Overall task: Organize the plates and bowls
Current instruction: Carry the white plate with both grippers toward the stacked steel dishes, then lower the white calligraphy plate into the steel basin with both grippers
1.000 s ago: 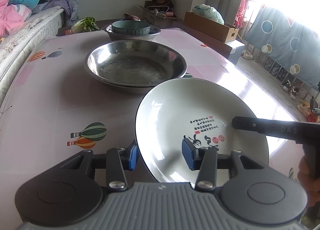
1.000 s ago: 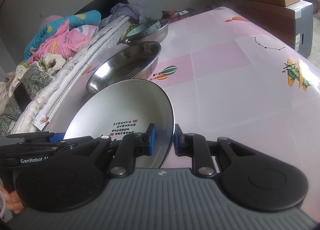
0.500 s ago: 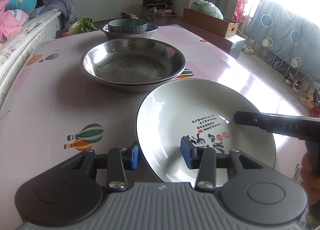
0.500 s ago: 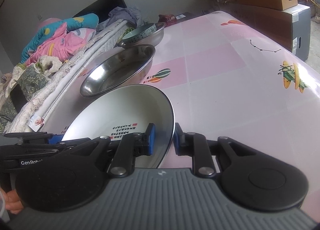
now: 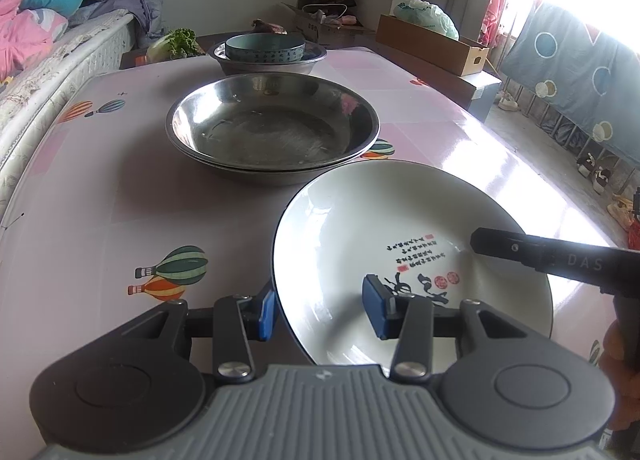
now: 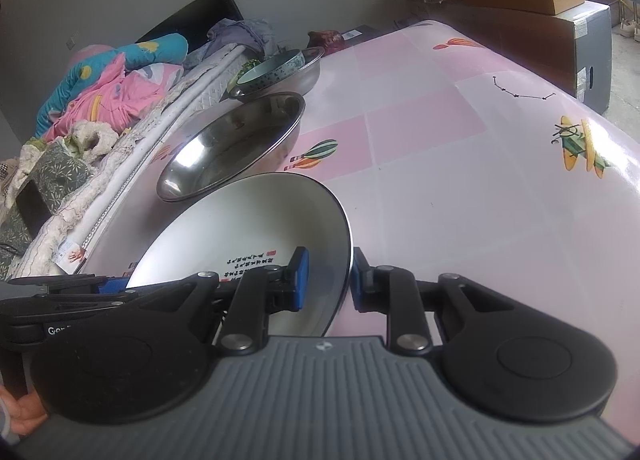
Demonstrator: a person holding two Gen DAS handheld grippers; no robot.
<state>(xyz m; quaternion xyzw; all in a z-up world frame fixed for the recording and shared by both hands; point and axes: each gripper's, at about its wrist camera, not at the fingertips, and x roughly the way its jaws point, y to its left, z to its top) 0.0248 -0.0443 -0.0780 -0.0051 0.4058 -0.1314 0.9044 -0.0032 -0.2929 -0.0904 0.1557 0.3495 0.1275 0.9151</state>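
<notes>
A white plate (image 5: 380, 228) with black calligraphy is held at the near end of the pink table (image 5: 100, 200). My left gripper (image 5: 320, 312) is shut on its left rim, one blue pad outside and the other on the inner surface. My right gripper (image 6: 328, 280) is shut on the opposite rim of the plate (image 6: 248, 228); one of its fingers (image 5: 520, 250) reaches in from the right. Behind the plate sit stacked steel basins (image 5: 272, 132). Farther back, a blue-green bowl (image 5: 264, 48) rests inside a steel bowl (image 5: 240, 64). I cannot tell whether the plate touches the table.
A bed with bright bedding (image 5: 48, 60) runs along the table's left side. A cabbage (image 5: 176, 42) and a cardboard box (image 5: 432, 40) lie beyond the far end. The table's right edge drops to the floor (image 5: 540, 148). A hand (image 5: 616, 344) grips the right tool.
The plate lies slightly flatter than a second ago, and the right gripper's pads stand a touch wider. Both hands have stayed in place.
</notes>
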